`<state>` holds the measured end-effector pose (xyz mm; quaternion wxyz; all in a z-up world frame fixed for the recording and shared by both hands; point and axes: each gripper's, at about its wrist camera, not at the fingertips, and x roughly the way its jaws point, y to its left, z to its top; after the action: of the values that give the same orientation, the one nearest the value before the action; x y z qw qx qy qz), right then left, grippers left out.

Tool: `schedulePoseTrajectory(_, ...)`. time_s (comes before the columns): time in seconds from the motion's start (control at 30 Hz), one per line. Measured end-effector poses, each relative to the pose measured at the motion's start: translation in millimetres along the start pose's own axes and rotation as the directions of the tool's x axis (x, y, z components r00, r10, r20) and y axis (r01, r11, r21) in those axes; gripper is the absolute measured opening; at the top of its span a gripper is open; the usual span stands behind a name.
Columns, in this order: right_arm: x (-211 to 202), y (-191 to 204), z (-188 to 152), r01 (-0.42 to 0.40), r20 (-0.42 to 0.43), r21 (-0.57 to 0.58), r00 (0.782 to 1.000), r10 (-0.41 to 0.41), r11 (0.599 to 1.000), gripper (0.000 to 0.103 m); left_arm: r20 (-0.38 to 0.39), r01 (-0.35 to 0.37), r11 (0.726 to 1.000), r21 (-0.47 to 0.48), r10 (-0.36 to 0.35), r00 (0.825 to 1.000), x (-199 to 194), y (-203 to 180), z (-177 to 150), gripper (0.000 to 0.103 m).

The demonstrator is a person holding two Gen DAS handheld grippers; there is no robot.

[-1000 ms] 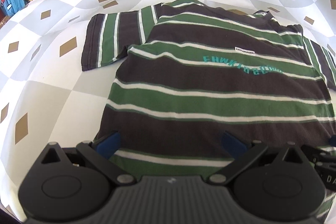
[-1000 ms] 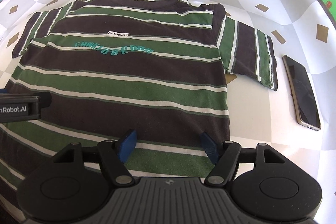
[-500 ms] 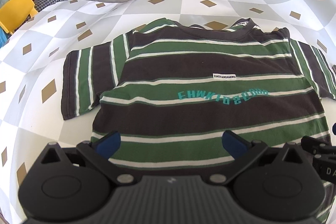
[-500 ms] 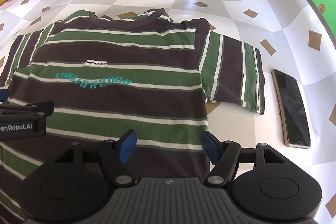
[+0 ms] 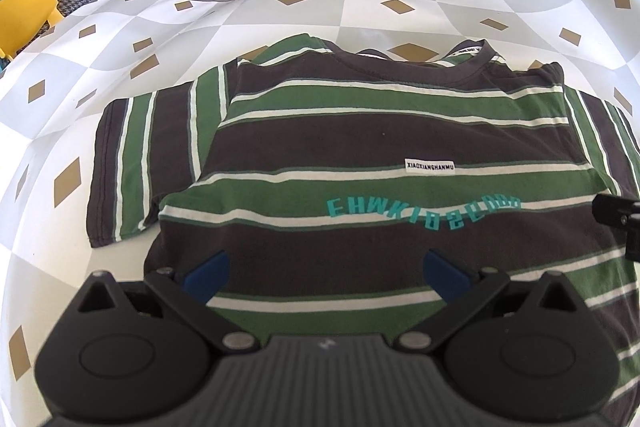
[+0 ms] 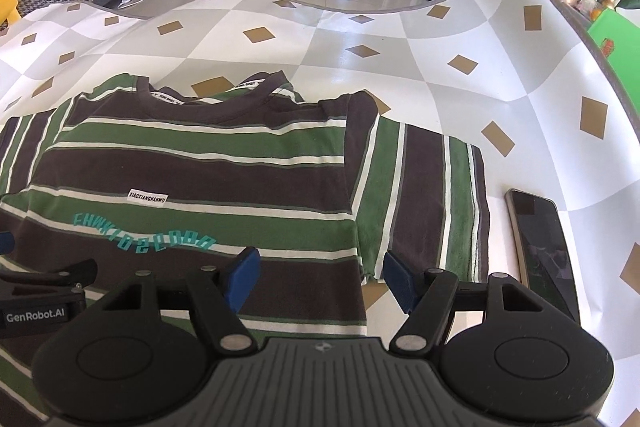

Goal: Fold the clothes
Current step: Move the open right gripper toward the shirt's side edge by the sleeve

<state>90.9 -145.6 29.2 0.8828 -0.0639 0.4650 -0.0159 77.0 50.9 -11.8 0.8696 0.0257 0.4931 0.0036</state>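
The striped t-shirt lies flat, front up, on the table. Left gripper and right gripper hover released, holding nothing. Soft, light cloth; best pinched at a sleeve edge.

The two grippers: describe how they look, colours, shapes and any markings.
The left gripper and the right gripper match: black bodies with a ribbed grey centre, two round black discs, angled black linkage arms with silver pivot pins, and blue pads on the fingers. The left gripper's side carries white "GenRobot.AI" lettering. No cables or sleeves show.
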Motion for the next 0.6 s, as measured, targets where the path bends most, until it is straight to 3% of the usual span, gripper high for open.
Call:
schedulePoseTrajectory(0.37,13.9,-20.7,7.9,-0.021,0.01,0.049,1.0,0.021,0.999,0.066,-0.012,-0.035,0.999,-0.016,0.035,0.999,13.8,9.1,-5.0,0.103)
schedulePoseTrajectory(0.6,15.3,-57.7,17.4,-0.059,0.058,0.15,0.997,0.051,0.987,0.066,-0.037,-0.039,0.992,-0.12,0.035,0.999,16.0,32.3,-6.7,0.103)
